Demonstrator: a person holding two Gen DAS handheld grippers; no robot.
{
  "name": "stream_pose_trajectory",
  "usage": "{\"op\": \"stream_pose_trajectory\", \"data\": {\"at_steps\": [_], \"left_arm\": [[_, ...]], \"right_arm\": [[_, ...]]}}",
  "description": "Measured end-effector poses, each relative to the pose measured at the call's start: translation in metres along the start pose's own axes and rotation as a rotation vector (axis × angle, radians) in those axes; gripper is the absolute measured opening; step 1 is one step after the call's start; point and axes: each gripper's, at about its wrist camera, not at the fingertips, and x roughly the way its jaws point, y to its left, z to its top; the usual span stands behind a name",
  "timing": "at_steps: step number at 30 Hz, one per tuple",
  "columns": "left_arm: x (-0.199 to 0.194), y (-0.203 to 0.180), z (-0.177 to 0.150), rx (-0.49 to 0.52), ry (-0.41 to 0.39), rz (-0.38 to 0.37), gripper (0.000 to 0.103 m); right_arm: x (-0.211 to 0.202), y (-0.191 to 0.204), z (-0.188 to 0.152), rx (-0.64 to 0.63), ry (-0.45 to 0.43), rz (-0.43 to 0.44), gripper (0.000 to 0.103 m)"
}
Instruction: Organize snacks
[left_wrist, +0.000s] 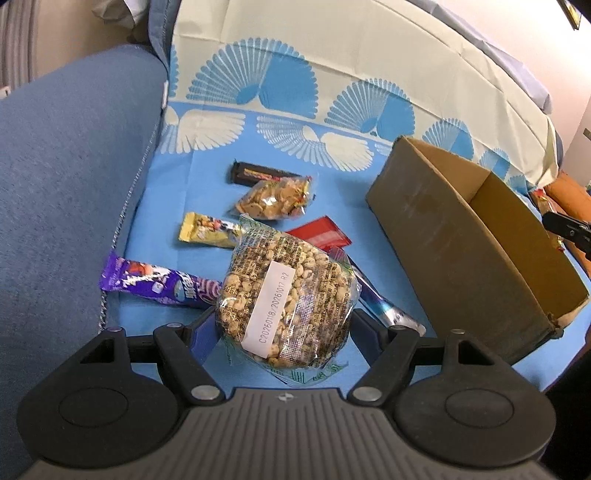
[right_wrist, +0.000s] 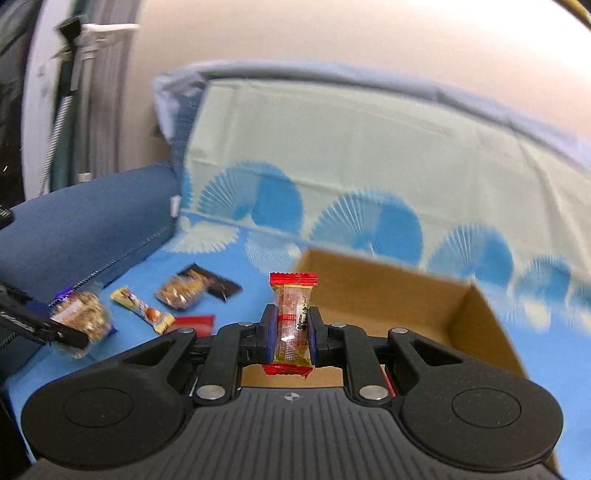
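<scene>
Left gripper (left_wrist: 284, 325) grasps the nut bag (left_wrist: 284, 302); right gripper (right_wrist: 291, 334) clenches a red-ended candy (right_wrist: 293, 321) above the seemingly empty cardboard box (right_wrist: 476, 321). Five snacks remain left of it.

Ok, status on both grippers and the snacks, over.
Left gripper shut on clear peanut bag. Right gripper shut on red-ended candy packet, above brown cardboard box. Nothing blocking the box.
</scene>
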Motion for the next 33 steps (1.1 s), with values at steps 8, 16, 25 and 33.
{"op": "stream_pose_trajectory", "data": {"at_steps": [8,16,25,33], "left_arm": [[-0.013,-0.004,0.000,-0.038,-0.070,0.067,0.080],[-0.027,-0.039,-0.001,0.003,-0.137,0.091,0.080],[-0.022,-0.116,0.028,0.046,-0.181,0.000,0.080],[-0.007,-0.195,0.062,0.103,-0.209,-0.094,0.080]], "right_arm": [[0.000,-0.021,-0.004,0.053,-0.036,-0.047,0.017],[-0.004,-0.033,-0.005,0.037,-0.054,-0.059,0.017],[-0.010,-0.077,-0.003,0.172,-0.049,-0.113,0.017],[-0.015,-0.096,-0.008,0.172,-0.048,-0.200,0.017]]}}
